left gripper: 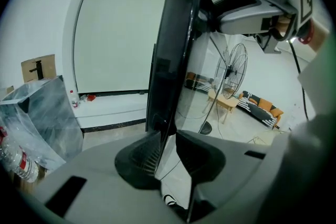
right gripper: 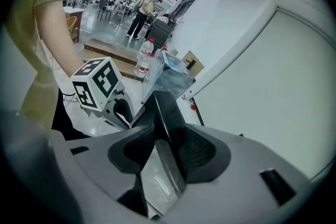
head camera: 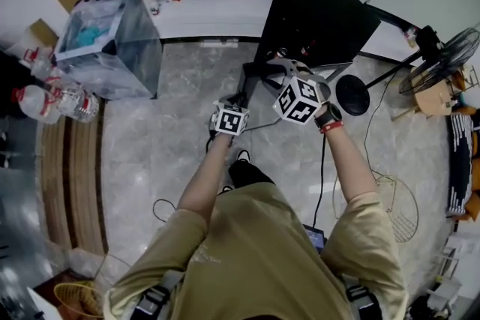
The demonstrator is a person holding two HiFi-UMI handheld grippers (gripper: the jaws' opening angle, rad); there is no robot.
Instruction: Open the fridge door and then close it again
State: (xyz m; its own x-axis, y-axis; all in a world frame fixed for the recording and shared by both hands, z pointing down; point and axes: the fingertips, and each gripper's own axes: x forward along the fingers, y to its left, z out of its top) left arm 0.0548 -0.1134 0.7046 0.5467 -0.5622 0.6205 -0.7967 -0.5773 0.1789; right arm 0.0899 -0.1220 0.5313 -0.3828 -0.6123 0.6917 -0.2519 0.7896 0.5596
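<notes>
Fridge door is flat, glossy, black, thin-edged.

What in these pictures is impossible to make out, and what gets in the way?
- Inside of the black fridge: hidden under its own top in the head view. Both gripper views show only its glossy black door.
- Jaw tips of the left gripper and right gripper: covered by the marker cubes in the head view.
- Labels on the clear plastic water bottles: too small in every view.
</notes>
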